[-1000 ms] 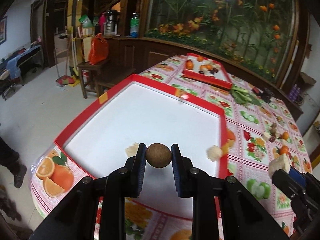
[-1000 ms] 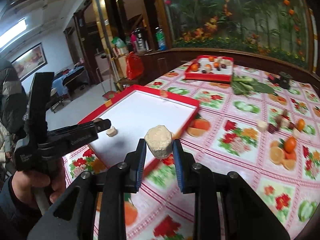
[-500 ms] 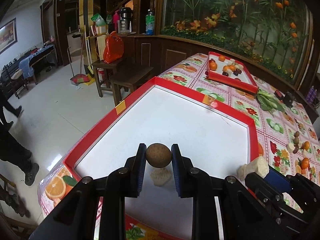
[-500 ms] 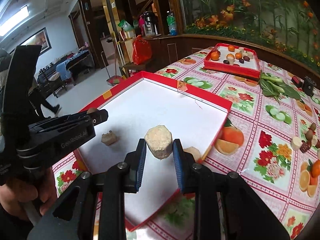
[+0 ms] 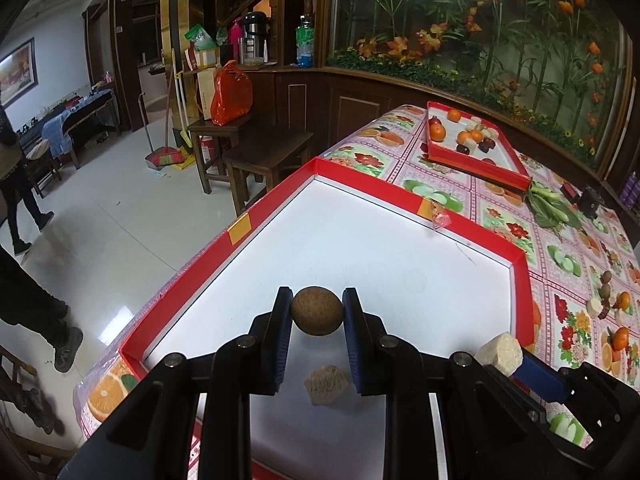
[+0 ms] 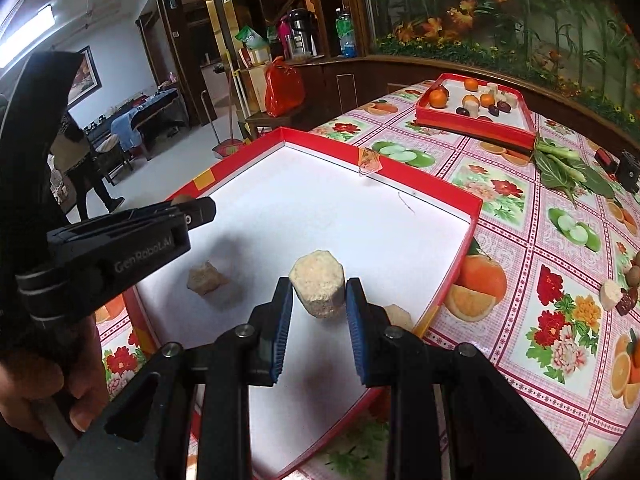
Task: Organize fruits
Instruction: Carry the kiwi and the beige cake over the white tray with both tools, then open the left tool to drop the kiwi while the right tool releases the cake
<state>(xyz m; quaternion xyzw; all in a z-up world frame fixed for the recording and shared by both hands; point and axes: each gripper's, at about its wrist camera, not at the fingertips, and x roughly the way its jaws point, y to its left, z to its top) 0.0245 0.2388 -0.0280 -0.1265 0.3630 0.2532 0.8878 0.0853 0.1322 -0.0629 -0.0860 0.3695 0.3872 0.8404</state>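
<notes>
My left gripper [image 5: 317,312] is shut on a round brown fruit [image 5: 317,310] and holds it above the near part of a big red-rimmed white tray [image 5: 400,248]. A pale cut chunk [image 5: 326,384] lies on the tray floor just below it. My right gripper [image 6: 318,292] is shut on a pale beige cut piece [image 6: 317,282] over the same tray [image 6: 320,208]. In the right wrist view the left gripper [image 6: 188,208] sits at the left, over the tray's left side. Two pale chunks [image 6: 206,278] [image 6: 398,316] rest on the tray.
A smaller red tray [image 5: 472,148] with oranges and dark fruits stands at the far end of the table. Loose fruits [image 6: 624,288] and leafy greens [image 6: 568,168] lie on the flowered tablecloth at right. A stool [image 5: 264,160] and people stand on the floor at left.
Both grippers have moved further over the big tray, each still holding its piece. The pale chunk under the left gripper now shows lower in that view.
</notes>
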